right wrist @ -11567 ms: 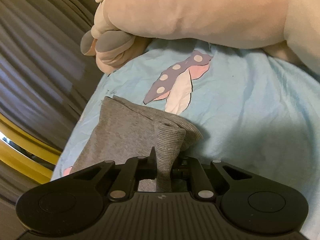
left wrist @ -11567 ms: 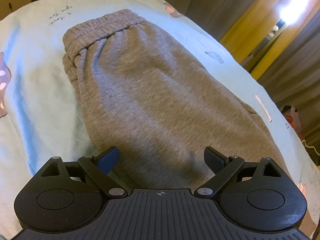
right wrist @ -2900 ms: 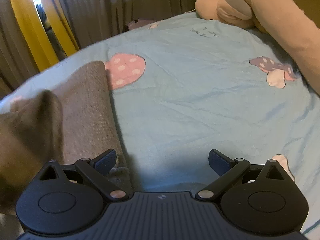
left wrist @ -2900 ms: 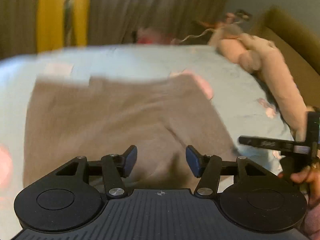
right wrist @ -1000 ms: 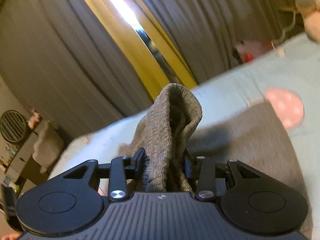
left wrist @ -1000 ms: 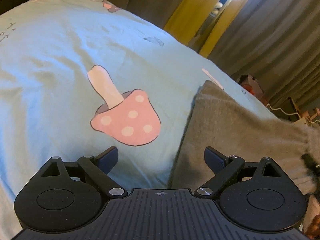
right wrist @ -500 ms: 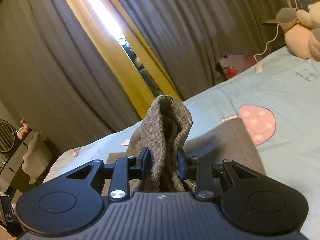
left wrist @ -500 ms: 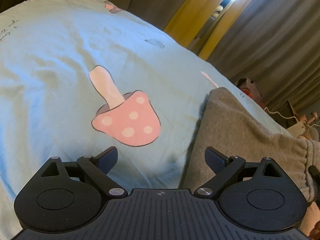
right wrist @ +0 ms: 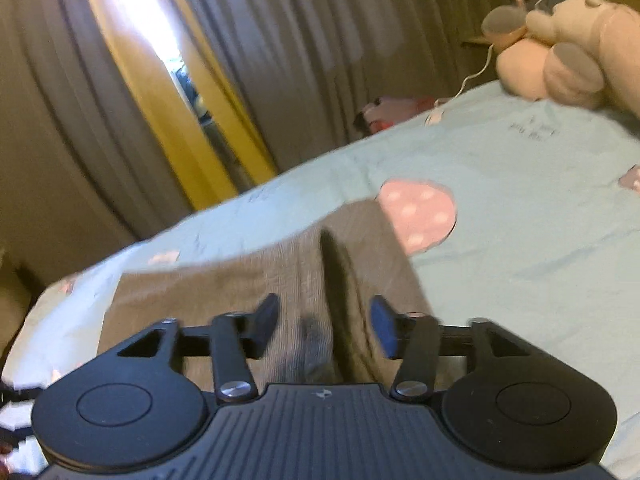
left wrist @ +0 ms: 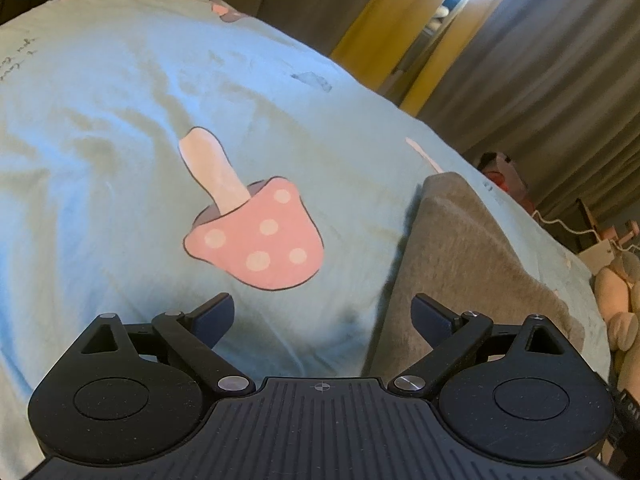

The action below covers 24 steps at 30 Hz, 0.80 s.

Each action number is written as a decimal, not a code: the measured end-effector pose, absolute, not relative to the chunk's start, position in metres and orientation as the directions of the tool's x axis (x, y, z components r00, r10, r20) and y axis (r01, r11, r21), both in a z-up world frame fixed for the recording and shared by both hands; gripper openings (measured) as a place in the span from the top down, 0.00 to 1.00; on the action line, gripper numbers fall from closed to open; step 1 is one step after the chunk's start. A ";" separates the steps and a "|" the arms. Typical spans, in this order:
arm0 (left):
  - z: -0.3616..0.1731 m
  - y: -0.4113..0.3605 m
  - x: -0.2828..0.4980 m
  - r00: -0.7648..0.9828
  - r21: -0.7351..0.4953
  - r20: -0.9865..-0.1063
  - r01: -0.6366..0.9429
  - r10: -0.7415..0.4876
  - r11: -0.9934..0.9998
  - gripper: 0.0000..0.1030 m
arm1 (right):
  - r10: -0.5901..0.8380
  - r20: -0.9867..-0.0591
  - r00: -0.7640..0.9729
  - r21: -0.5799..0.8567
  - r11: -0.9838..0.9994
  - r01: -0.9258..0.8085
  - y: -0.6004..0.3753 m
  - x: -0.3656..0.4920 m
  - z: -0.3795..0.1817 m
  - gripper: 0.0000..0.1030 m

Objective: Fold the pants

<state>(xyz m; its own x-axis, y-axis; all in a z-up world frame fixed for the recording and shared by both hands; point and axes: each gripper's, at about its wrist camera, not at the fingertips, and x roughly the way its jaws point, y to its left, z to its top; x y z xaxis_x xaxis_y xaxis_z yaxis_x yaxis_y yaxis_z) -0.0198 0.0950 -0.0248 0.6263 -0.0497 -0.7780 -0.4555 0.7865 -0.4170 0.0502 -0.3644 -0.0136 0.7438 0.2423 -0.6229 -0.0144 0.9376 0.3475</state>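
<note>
The grey pants [right wrist: 248, 280] lie folded on the light blue bed sheet [right wrist: 520, 208]. In the right wrist view my right gripper [right wrist: 324, 324] is open just above them, with nothing between its fingers; a raised fold [right wrist: 332, 264] of the cloth runs under it. In the left wrist view the pants [left wrist: 460, 256] lie at the right. My left gripper [left wrist: 323, 314] is open and empty, over the sheet at the pants' left edge.
A pink mushroom print [left wrist: 256, 236] is on the sheet beside the pants. Pink plush toys [right wrist: 560, 48] lie at the head of the bed. Grey and yellow curtains [right wrist: 200, 80] hang behind the bed. A white cable [right wrist: 460, 92] trails onto the sheet.
My right gripper has opened and let go of the pants, which have dropped flat onto the folded pile. The left gripper has barely moved.
</note>
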 end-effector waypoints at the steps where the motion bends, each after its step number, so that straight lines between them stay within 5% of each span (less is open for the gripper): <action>1: -0.025 0.094 -0.019 0.622 -0.412 -0.782 -0.457 -0.048 0.788 0.04 | 0.264 -0.632 0.729 0.353 0.935 -0.032 -0.362 0.051 -0.018 0.37; 4: -0.025 0.094 -0.019 0.619 -0.408 -0.784 -0.461 -0.044 0.788 0.04 | 0.314 -0.664 0.679 0.395 0.918 -0.038 -0.361 0.057 -0.032 0.23; 8: -0.025 0.094 -0.021 0.625 -0.413 -0.779 -0.464 -0.041 0.784 0.03 | 0.368 -0.701 0.611 0.473 0.881 0.011 -0.367 0.064 -0.055 0.17; 19: -0.024 0.092 -0.019 0.613 -0.394 -0.790 -0.461 -0.036 0.795 0.03 | 0.559 -0.645 0.522 0.687 0.723 0.075 -0.402 0.092 -0.075 0.07; 24: -0.027 0.092 -0.016 0.599 -0.388 -0.800 -0.468 -0.038 0.794 0.03 | 0.576 -0.659 0.483 0.667 0.745 0.022 -0.389 0.106 -0.074 0.09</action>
<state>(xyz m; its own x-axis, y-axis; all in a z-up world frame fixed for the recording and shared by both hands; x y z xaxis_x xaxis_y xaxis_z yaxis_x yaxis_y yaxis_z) -0.0159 0.0919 -0.0271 0.5988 -0.0378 -0.8000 -0.4676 0.7944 -0.3876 0.1057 -0.3895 -0.0743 0.4827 0.5763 -0.6594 0.0223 0.7446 0.6671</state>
